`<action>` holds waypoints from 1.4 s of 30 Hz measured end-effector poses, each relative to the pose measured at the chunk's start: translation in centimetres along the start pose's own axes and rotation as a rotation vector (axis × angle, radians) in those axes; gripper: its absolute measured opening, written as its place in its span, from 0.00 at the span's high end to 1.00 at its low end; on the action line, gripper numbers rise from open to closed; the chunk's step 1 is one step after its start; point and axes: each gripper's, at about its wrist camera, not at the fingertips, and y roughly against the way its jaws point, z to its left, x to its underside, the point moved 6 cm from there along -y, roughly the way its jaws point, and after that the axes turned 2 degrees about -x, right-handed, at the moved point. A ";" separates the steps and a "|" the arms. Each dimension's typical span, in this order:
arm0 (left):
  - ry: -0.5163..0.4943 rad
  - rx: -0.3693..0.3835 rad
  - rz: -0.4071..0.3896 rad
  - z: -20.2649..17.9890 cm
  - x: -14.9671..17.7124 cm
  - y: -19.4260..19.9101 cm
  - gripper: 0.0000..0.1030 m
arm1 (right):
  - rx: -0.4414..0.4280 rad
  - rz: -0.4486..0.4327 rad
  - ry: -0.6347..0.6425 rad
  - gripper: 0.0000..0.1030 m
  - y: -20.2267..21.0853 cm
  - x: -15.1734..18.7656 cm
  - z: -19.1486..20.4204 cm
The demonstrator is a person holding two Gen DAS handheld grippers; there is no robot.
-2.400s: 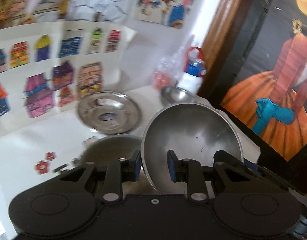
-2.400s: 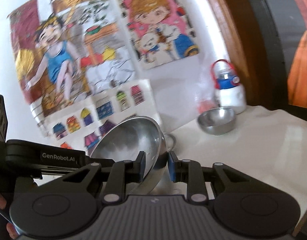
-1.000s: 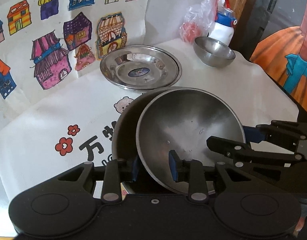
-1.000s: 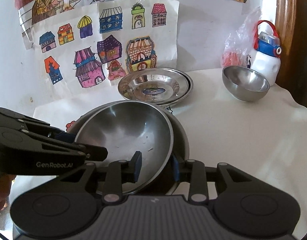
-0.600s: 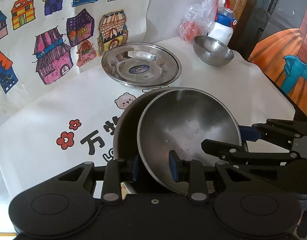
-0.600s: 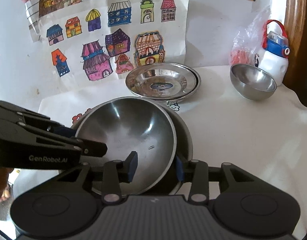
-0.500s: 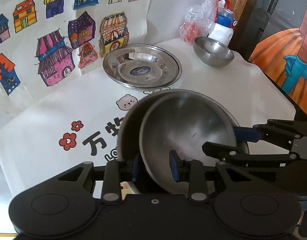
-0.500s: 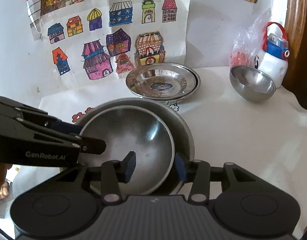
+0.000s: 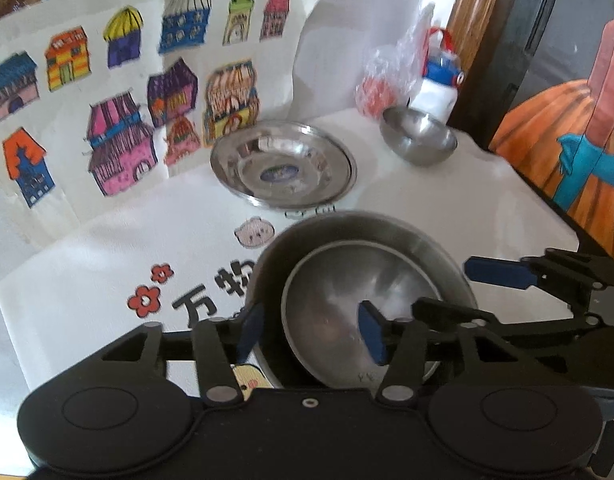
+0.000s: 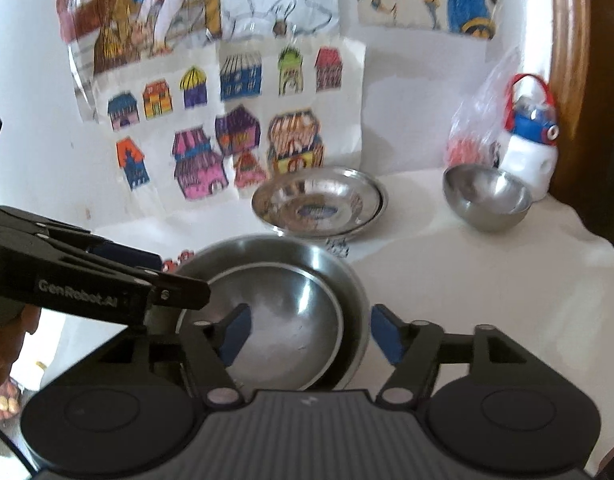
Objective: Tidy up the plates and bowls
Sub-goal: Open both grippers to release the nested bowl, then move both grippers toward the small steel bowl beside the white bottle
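Medium bowl (image 9: 347,300) nested inside big bowl (image 9: 391,236), near front of table (image 9: 447,200). Left hand-held gripper (image 9: 311,336) opening, jaws apart, straddling near rims of both bowls, pads not pressing. Right hand-held gripper (image 10: 307,336) opening too, jaws spread either side of bowl rims, nothing clamped. Nesting step looks done, both bowls released. Steel plates (image 10: 319,204) stacked at back by house drawings (image 10: 227,128); looks like two, hard to tell. Small bowl (image 10: 487,196) alone at far right, beside white bottle (image 10: 527,152) and plastic bag (image 10: 467,140). Left to do, probably: small bowl into nested pair. Plates seem sorted already.
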 end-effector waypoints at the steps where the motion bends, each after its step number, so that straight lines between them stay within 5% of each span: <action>1: 0.001 0.000 -0.014 0.0 -0.1 0.4 0.34 | 0.000 -0.013 -0.004 0.23 0.4 -0.1 -0.2; 10: 0.023 -0.009 -0.129 -0.8 -1.9 2.8 0.16 | 0.024 -0.155 -0.075 0.03 5.3 -0.3 -3.7; 20: -0.004 0.044 -0.183 -6.1 -3.7 2.7 0.01 | 0.117 -0.251 -0.153 0.00 9.3 0.3 -10.9; 33: -0.041 0.066 -0.095 -14.9 -6.1 -4.0 0.01 | 0.225 -0.237 -0.238 0.00 10.0 3.5 -20.8; 42: 0.040 -0.019 -0.047 -14.8 -10.3 -9.3 0.01 | 0.214 -0.227 -0.284 0.00 5.8 0.1 -25.0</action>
